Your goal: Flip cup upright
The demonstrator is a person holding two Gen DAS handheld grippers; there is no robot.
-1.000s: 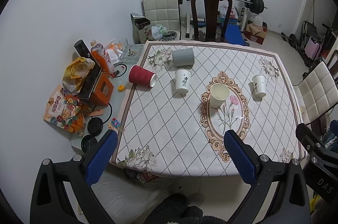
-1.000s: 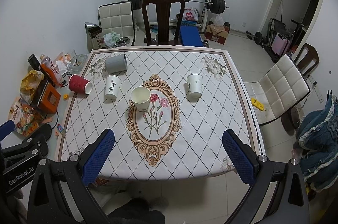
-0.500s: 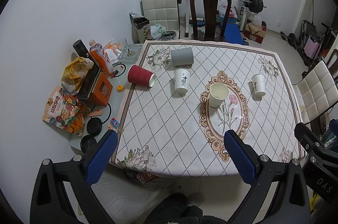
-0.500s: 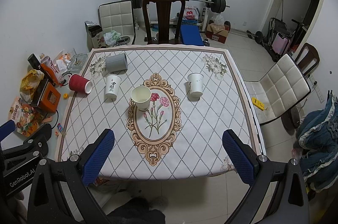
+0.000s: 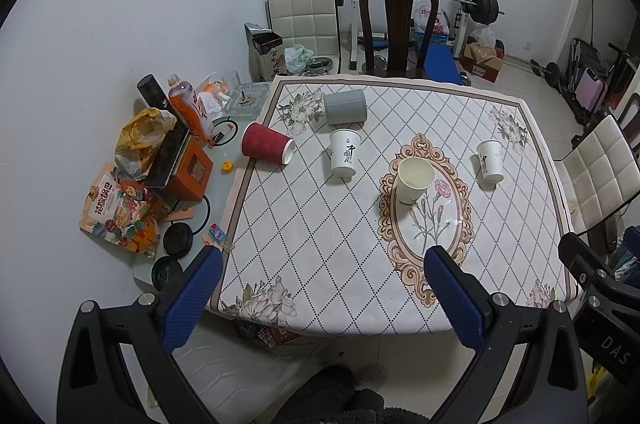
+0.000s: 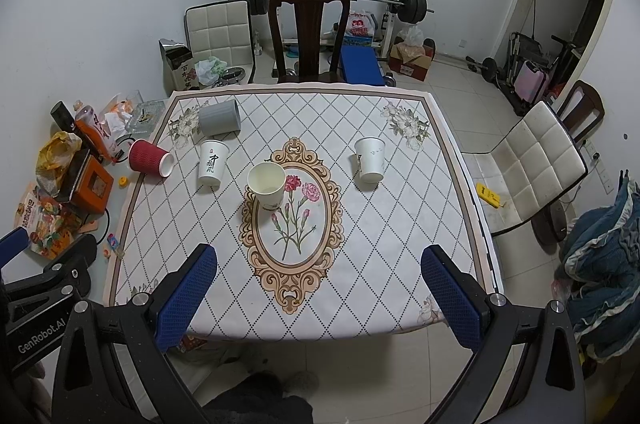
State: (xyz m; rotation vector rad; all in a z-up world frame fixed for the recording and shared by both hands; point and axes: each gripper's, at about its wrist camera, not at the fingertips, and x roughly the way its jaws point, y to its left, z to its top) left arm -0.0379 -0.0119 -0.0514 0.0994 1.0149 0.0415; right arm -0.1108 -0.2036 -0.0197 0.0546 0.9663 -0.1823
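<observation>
A table (image 5: pixel 320 244) with a patterned cloth holds several cups. A red ribbed cup (image 5: pixel 267 149) (image 6: pixel 150 158) lies on its side at the left edge. A grey cup (image 5: pixel 345 107) (image 6: pixel 219 118) lies on its side at the back left. A white printed cup (image 5: pixel 344 158) (image 6: pixel 213 161) stands beside them, and another (image 5: pixel 490 161) (image 6: pixel 370 159) at the right. A cream cup (image 5: pixel 414 181) (image 6: pixel 267 185) stands upright near the middle, mouth up. My left gripper (image 5: pixel 324 298) and right gripper (image 6: pixel 320 294) are open and empty, high above the table's near edge.
A low glass side table (image 5: pixel 224 184) left of the table holds bottles, snack bags and an orange box (image 5: pixel 188 172). A dark wooden chair (image 6: pixel 308 36) stands behind the table, a white chair (image 6: pixel 532 160) to the right. Gym gear lines the back wall.
Both views have shifted very slightly; the cups have not moved and both grippers stay open.
</observation>
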